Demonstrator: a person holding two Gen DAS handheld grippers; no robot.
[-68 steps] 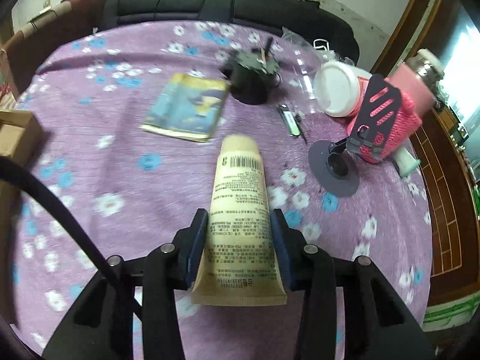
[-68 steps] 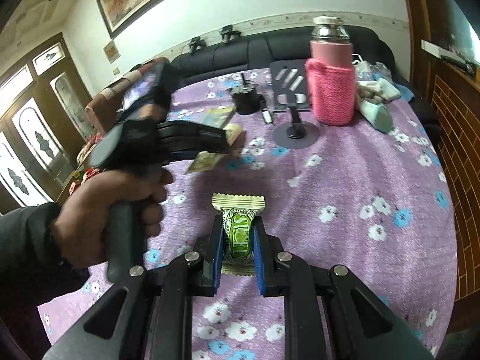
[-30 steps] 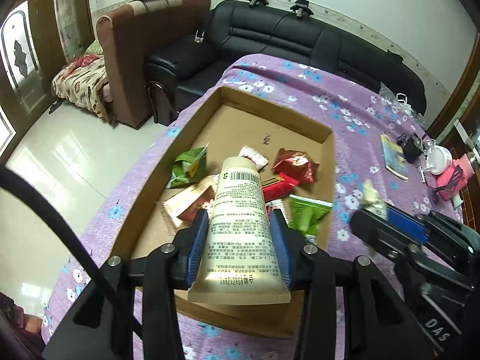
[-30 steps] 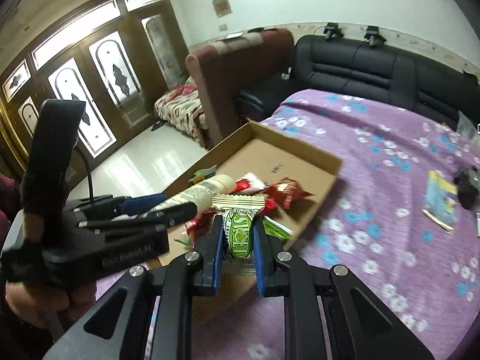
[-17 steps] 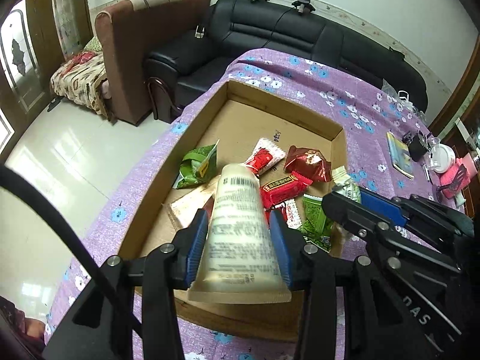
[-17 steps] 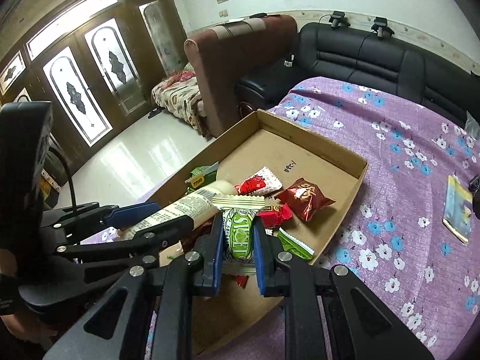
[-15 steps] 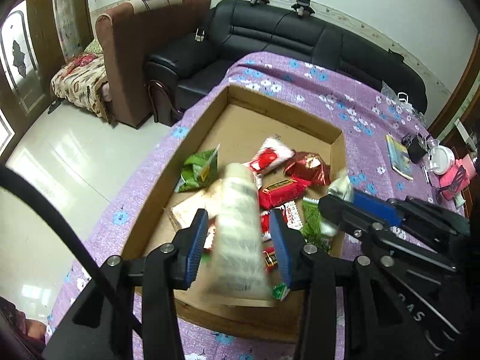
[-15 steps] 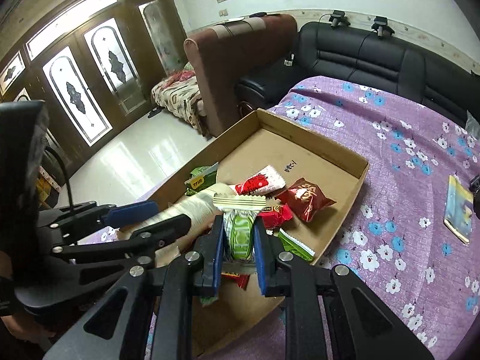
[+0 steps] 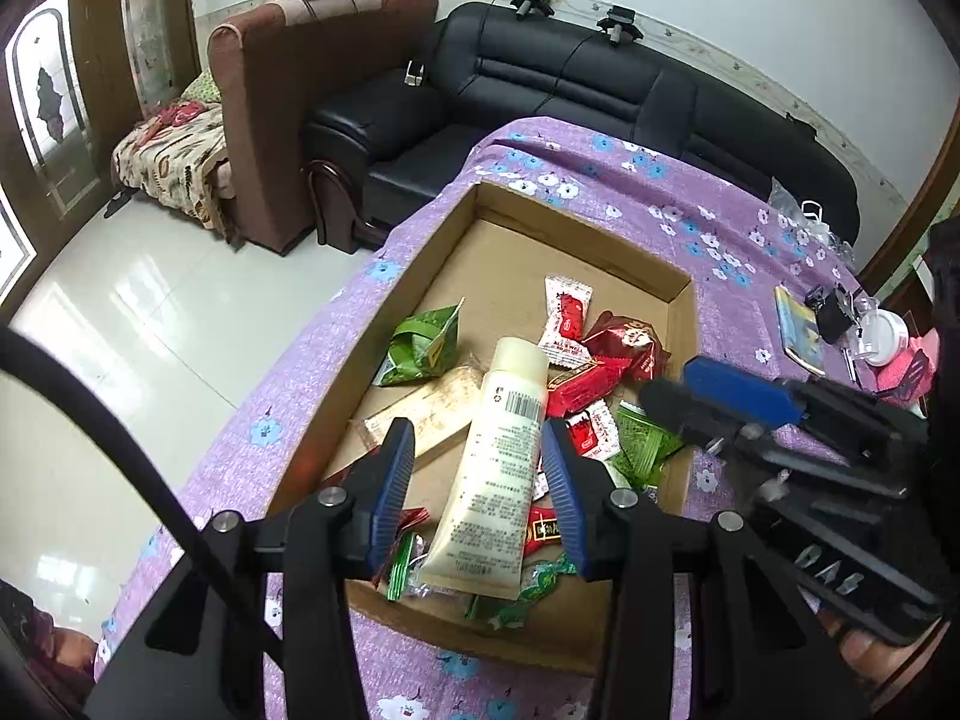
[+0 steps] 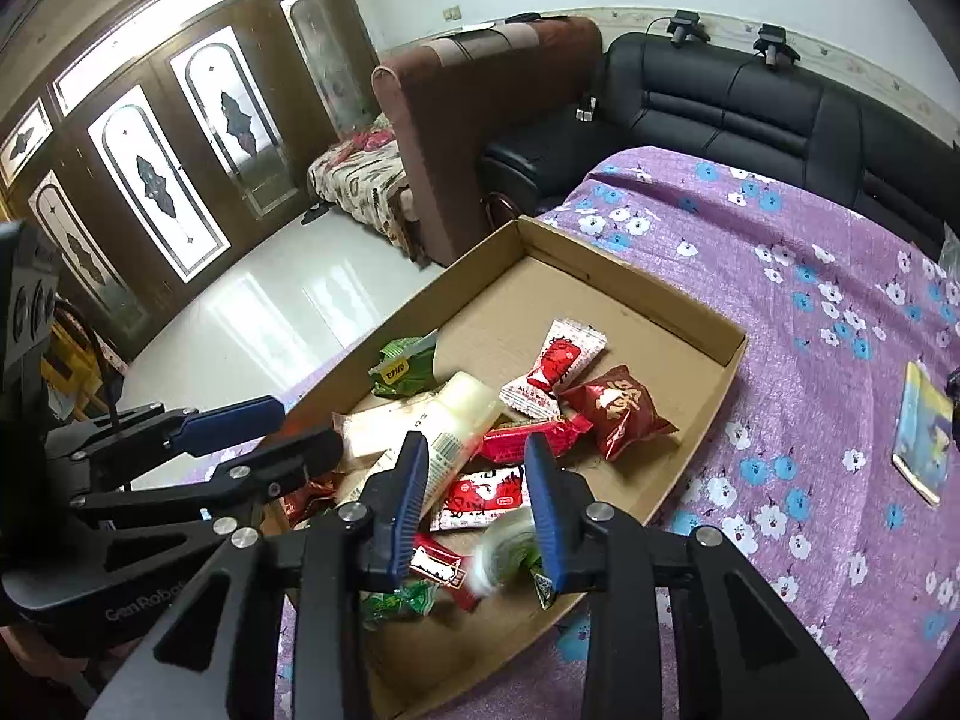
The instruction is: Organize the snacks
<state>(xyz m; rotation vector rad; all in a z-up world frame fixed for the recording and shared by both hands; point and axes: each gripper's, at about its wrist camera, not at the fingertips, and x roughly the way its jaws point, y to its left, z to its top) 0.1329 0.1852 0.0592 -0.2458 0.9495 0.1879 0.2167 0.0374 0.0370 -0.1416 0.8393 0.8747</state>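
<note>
Here both tools spread: left tool [image 9: 477,495], right tool [image 10: 477,507]; barcoded tube [image 9: 498,468] in box [image 9: 681,312].

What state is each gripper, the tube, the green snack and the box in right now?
left gripper: open, over the box.
right gripper: open, over the box.
cream tube: released, lying on the snacks.
green snack: released, blurred, at the box's near corner.
cardboard box: open-topped, holding snacks.

Green packet [image 10: 507,558] between my right gripper [image 10: 477,501] fingers is motion-blurred; can't tell if it's touching anything. Cream tube [image 9: 493,468] covers several wrappers in the cardboard box [image 9: 579,228]. Tube print too small to read. My right hand [image 9: 864,648] is cut off at the frame's edge.
</note>
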